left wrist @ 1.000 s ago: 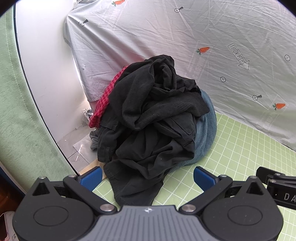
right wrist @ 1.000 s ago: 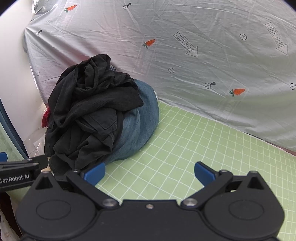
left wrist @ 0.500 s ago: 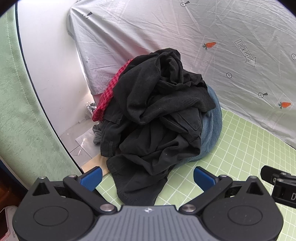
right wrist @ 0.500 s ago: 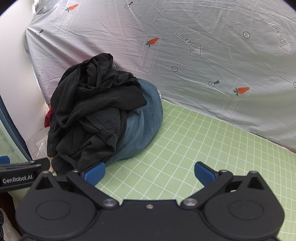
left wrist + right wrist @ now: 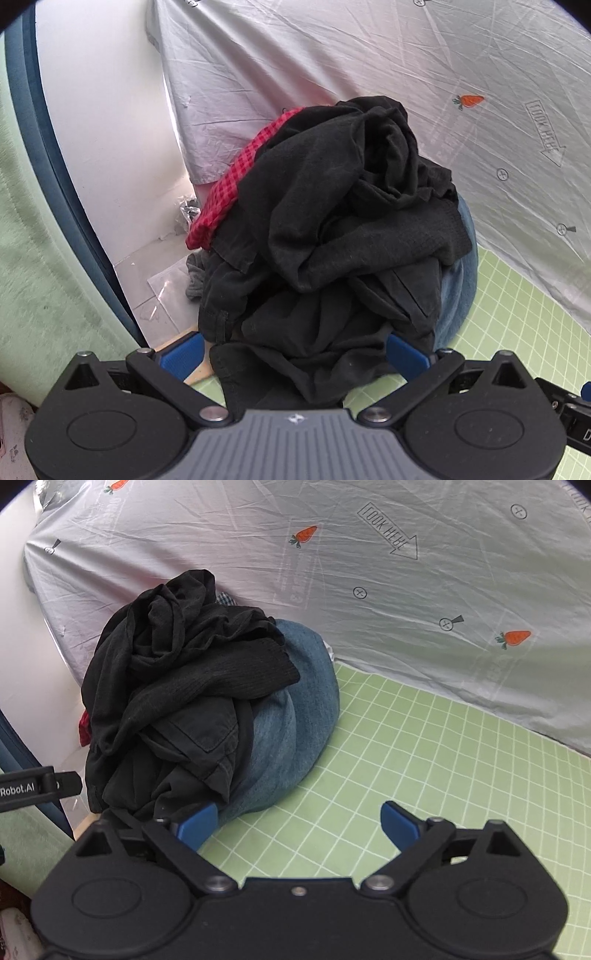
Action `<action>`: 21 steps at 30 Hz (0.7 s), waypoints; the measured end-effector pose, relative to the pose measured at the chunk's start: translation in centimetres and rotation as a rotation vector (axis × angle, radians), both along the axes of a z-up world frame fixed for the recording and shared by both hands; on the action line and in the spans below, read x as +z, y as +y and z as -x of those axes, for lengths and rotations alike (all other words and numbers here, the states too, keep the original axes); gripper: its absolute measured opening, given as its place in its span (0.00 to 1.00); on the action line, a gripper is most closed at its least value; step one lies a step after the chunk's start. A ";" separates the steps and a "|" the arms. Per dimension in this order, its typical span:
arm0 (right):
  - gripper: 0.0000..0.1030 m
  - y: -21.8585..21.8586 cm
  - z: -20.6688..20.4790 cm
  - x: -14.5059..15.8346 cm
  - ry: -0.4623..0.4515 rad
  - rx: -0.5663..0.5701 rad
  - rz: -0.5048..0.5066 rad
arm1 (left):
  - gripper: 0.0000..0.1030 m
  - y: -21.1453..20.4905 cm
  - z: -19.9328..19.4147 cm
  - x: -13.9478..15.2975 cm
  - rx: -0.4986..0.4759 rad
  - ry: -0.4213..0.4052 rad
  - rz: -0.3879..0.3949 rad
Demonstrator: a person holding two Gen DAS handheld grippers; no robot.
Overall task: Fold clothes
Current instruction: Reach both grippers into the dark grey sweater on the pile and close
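Left tool [image 5: 293, 354]: blue pads spread wide, nothing clamped, but the lower hem of the crumpled black garment [image 5: 332, 258] now lies in the gap between them; a second ago that hem was short of the pads. The pile has swelled in this view, so the left tool has closed in on it. Right tool [image 5: 295, 821]: jaws wide and empty over bare mat, though they have just been closing a little from full spread, with nothing between them; its left pad sits just beside the foot of the pile, at 9 o'clock from the tool's centre line. The heap of unfolded clothes rests at the mat's left end: black garments on top, a faded blue denim piece [image 5: 295, 716] underneath toward 3 o'clock in the left view, a red checked cloth [image 5: 236, 177] poking out at 10 o'clock. The green gridded cutting mat [image 5: 424, 760] covers the tabletop and runs clear to the right; a pale grey sheet printed with carrots [image 5: 369, 590] hangs behind. Judgement: both tools are converging for the first pick, with the left better placed to pinch the black hem. No folding is done yet, and tangled layers may drag along.
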State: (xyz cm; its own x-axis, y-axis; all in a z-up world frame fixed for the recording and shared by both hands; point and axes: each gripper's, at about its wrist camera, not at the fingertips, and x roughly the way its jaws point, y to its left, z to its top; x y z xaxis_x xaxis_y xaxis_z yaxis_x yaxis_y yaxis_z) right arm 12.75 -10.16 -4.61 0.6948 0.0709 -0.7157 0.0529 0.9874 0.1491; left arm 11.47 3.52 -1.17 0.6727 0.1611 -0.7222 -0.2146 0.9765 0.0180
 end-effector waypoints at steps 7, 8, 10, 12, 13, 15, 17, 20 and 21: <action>0.85 0.4 -8.4 -0.2 -0.010 0.030 -0.045 | 0.99 1.5 -7.8 0.1 0.007 -0.005 -0.066; 0.85 0.6 -9.6 -0.3 -0.009 0.037 -0.057 | 0.97 1.6 -8.8 -0.1 0.002 -0.002 -0.070; 0.85 1.1 -11.8 -0.6 -0.010 0.055 -0.083 | 0.90 1.7 -10.6 -0.9 -0.015 0.017 -0.074; 0.83 1.7 -13.9 -1.0 -0.002 0.070 -0.101 | 0.78 1.7 -12.1 -1.8 -0.032 0.043 -0.072; 0.81 2.1 -14.8 -1.3 0.004 0.076 -0.110 | 0.75 1.6 -12.9 -2.3 -0.039 0.057 -0.071; 0.74 2.9 -16.6 -1.9 0.020 0.085 -0.133 | 0.65 1.5 -14.0 -3.1 -0.051 0.078 -0.060; 0.71 3.5 -17.9 -2.3 0.026 0.096 -0.160 | 0.60 1.5 -14.7 -3.6 -0.054 0.089 -0.058; 0.69 4.7 -19.2 -2.9 0.038 0.124 -0.178 | 0.53 1.5 -15.2 -3.9 -0.056 0.095 -0.051; 0.69 5.1 -19.4 -3.1 0.043 0.135 -0.182 | 0.49 1.6 -15.4 -4.0 -0.053 0.096 -0.047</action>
